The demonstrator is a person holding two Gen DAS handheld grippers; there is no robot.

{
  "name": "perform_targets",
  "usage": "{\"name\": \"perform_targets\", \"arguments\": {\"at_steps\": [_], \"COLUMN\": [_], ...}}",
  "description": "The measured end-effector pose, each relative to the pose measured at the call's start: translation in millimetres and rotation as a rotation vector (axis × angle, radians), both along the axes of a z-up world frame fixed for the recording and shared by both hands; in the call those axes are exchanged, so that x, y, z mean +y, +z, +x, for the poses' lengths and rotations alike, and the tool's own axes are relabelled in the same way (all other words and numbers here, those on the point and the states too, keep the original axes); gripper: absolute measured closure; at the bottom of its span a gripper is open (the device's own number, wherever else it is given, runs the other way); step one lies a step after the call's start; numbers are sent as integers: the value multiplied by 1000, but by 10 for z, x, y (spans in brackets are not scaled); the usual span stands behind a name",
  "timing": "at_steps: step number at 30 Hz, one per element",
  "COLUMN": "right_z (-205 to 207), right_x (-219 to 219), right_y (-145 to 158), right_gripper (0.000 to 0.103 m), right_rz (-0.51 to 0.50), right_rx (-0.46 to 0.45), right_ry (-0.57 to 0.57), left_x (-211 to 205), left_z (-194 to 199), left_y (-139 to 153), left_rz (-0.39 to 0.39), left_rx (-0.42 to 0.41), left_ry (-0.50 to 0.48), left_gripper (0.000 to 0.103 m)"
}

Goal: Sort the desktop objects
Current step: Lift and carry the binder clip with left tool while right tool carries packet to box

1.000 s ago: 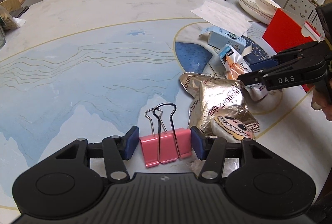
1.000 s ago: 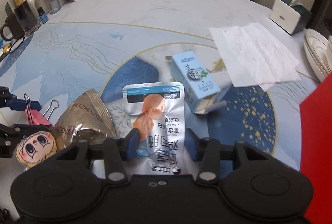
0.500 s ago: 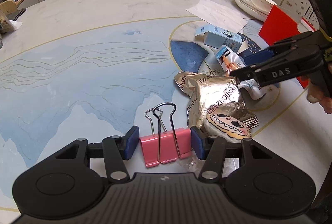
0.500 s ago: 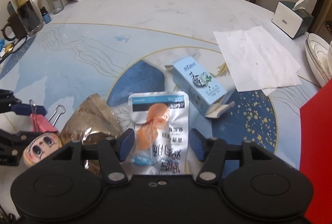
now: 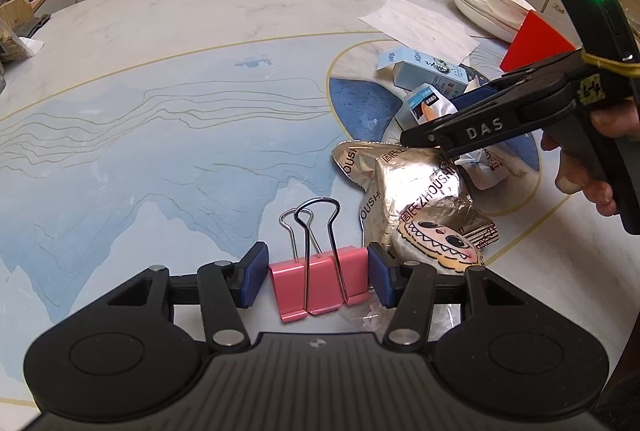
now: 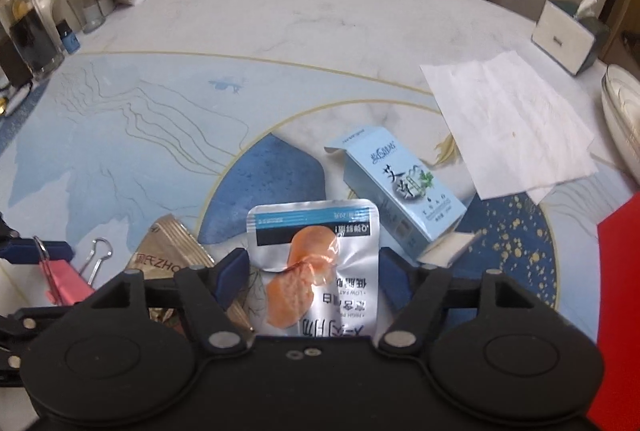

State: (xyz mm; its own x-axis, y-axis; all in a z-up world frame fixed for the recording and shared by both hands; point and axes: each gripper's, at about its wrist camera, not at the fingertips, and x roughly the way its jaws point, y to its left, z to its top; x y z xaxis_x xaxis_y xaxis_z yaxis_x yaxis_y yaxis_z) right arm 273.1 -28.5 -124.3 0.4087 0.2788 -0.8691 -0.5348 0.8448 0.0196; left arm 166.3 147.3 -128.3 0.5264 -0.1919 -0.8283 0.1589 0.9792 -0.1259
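Left claw (image 5: 318,277) gripped a pink clip (image 5: 320,281) low over the bench (image 5: 160,111). Right claw (image 6: 308,277) clamped a silver pouch (image 6: 316,263), raised. Beyond lay a blue box (image 6: 400,191) and paper (image 6: 508,123).

The silver snack pouch (image 6: 316,271) has its lower end hidden behind the right tongs (image 6: 310,281).

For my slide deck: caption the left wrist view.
Left tongs bracket a pink binder clip on the table, beside a foil snack bag.
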Motion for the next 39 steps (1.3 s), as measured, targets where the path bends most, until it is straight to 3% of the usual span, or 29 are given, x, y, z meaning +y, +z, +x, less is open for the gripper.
{"name": "perform_targets", "arguments": {"at_steps": [9,19,28,39], "right_z": [24,-121,-343,-565], "right_x": [-48,-211,-491,-970], "right_y": [42,158,422,823], "right_gripper": [42,45,45,45], "right_rz": [7,6,22,66], "right_rx": [12,15,12,-22], "right_ry": [-24,-30,-25,-20], "left_x": [4,12,-87,-599], "left_z": [8,-19,-43,-16], "left_y": [-2,47,362,708], "left_rz": [-18,-37,-57,-80], "left_rx": [1,2,-54,-116], "left_ry": [15,45,77,16], "left_gripper": [51,51,51,51]}}
